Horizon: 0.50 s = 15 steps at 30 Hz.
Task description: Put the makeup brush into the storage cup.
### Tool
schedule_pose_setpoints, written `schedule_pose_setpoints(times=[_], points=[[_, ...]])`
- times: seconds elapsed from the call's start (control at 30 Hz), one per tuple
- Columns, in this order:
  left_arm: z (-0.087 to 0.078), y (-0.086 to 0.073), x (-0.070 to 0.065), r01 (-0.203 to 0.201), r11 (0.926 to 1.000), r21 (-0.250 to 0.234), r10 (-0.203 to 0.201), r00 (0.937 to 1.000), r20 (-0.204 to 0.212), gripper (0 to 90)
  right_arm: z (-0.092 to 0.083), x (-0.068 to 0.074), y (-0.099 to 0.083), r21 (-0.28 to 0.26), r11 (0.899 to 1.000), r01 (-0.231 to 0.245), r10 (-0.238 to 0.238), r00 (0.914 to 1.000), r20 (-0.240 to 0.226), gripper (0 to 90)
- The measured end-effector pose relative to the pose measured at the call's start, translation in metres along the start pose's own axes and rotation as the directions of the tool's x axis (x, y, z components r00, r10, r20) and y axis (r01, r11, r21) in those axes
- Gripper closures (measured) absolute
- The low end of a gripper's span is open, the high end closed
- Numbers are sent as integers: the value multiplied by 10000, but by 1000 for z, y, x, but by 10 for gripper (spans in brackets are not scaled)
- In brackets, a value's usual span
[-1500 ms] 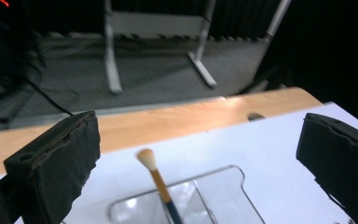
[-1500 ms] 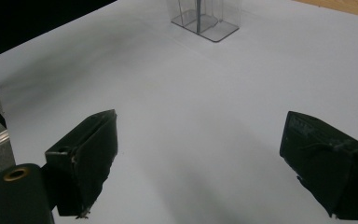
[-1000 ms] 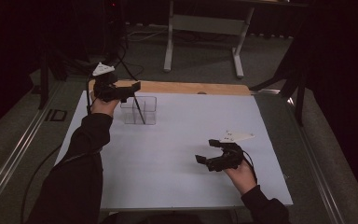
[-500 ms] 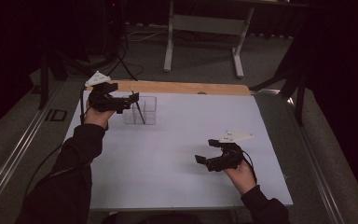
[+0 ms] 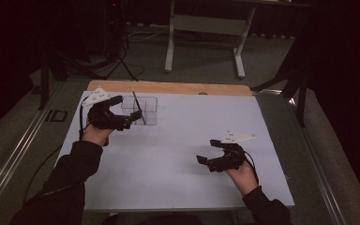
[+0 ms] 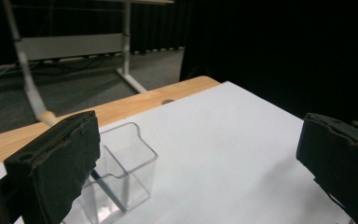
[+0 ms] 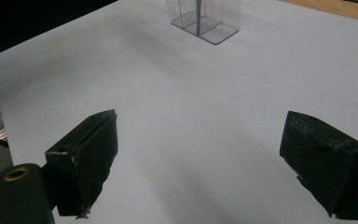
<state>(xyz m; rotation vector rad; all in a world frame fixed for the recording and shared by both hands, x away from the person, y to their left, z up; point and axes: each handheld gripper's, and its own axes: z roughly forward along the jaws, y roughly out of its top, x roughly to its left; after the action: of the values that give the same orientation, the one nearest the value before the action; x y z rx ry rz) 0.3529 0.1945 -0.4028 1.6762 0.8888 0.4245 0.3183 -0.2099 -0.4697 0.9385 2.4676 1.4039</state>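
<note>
The left gripper (image 5: 130,120) hovers wide open just beside the clear box (image 5: 145,110). The right gripper (image 5: 207,160) rests low, also wide open. A thin stick (image 5: 138,106) leans in the box, its bottom hard to see.

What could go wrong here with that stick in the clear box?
The thin stick leans tilted in the clear plastic organizer, so it might tip out. The open left gripper sits close beside it; a careless move could knock the light organizer across the white sheet.
</note>
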Motion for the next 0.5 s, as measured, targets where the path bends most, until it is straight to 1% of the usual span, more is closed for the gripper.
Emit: schedule_pose_setpoints(times=[0.03,0.07,0.2,0.3,0.5], points=[[-2,-2,-2,-25,10000,-19,26,10000,67,0,0,0,0,0,10000,6,-6,10000,-20,110],[-3,-3,-3,46,9999,-102,-44,9998,194,0,0,0,0,14,10000,38,-38,10000,-17,110],[-9,-9,-8,47,9999,-130,-42,9994,354,0,0,1,1,21,10000,51,-51,10000,5,110],[-12,-12,-14,-90,9999,-70,94,9988,480,0,0,1,1,36,10000,72,-72,10000,4,111],[-18,-21,-24,-229,9997,13,227,9972,713,0,0,1,1,36,10000,78,-78,10000,-2,111]])
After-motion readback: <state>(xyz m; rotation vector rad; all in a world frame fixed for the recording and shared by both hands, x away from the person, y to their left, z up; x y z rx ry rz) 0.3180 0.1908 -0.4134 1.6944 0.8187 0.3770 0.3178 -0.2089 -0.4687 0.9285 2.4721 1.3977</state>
